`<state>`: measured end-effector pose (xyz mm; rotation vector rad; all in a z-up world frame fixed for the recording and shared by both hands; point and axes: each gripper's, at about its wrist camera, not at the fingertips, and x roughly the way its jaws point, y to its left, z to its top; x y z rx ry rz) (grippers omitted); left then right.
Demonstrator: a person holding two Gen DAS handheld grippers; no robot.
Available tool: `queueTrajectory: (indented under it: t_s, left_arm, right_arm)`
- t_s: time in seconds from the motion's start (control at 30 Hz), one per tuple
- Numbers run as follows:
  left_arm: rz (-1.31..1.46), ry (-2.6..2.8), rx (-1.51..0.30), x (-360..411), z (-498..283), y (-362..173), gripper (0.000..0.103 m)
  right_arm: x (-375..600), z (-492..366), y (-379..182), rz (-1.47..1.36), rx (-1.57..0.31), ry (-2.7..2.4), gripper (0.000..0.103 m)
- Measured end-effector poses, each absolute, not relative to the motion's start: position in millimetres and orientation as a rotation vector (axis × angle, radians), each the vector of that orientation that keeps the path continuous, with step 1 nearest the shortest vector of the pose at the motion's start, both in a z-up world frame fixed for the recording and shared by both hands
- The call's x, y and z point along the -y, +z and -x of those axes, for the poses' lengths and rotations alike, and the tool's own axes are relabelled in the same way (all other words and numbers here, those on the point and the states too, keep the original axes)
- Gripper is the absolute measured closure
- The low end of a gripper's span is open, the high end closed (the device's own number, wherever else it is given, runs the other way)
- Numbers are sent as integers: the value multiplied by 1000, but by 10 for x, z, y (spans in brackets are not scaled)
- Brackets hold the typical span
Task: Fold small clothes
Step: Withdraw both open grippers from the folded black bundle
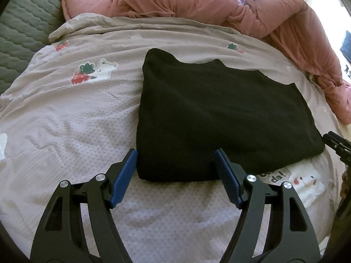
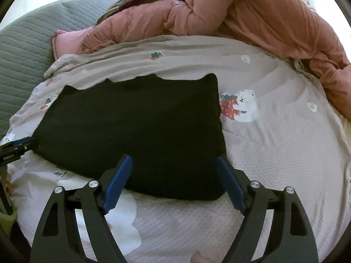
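A folded black knit garment point(image 1: 219, 118) lies flat on my pale mauve waffle-textured bedspread printed with white bears and strawberries point(image 1: 65, 120). My left gripper point(image 1: 176, 157) stands with its blue ribbed pads spread apart at the garment's near left corner, the fabric edge lying between them, not pinched. My right gripper point(image 2: 173, 164) is likewise spread wide over the near right corner, gripping nothing. A rumpled salmon-pink quilt point(image 1: 252, 11) is heaped along the far side, beside a grey-green quilted mattress cover point(image 1: 24, 22).
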<state>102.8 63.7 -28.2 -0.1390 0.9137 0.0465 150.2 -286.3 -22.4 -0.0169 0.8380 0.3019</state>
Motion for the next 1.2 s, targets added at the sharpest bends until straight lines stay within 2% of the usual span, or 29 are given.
queueTrajectory:
  t_s: [0.33, 0.47, 0.5, 0.53, 0.57, 1.2]
  left_arm:
    - [132, 53, -889, -608, -941, -158, 23]
    - [126, 60, -874, -606, -908, -97, 22]
    - [124, 64, -872, -609, -901, -84, 20]
    - [123, 68, -870, -612, -895, -72, 13]
    - [125, 69, -865, -617, -884, -61, 10]
    - [150, 118, -833, -775, -785, 66, 10]
  right_arm:
    - [2760, -1374, -14, 25, -787, 344, 16]
    - [2707, -1333, 30, 36, -780, 355, 15]
    - [2698, -1322, 38, 39, -777, 358, 10]
    - [2688, -1312, 49, 41, -773, 358, 9]
    - [2679, -1302, 61, 42, -767, 356, 9]
    - [2364, -1152, 216, 93, -731, 424, 9]
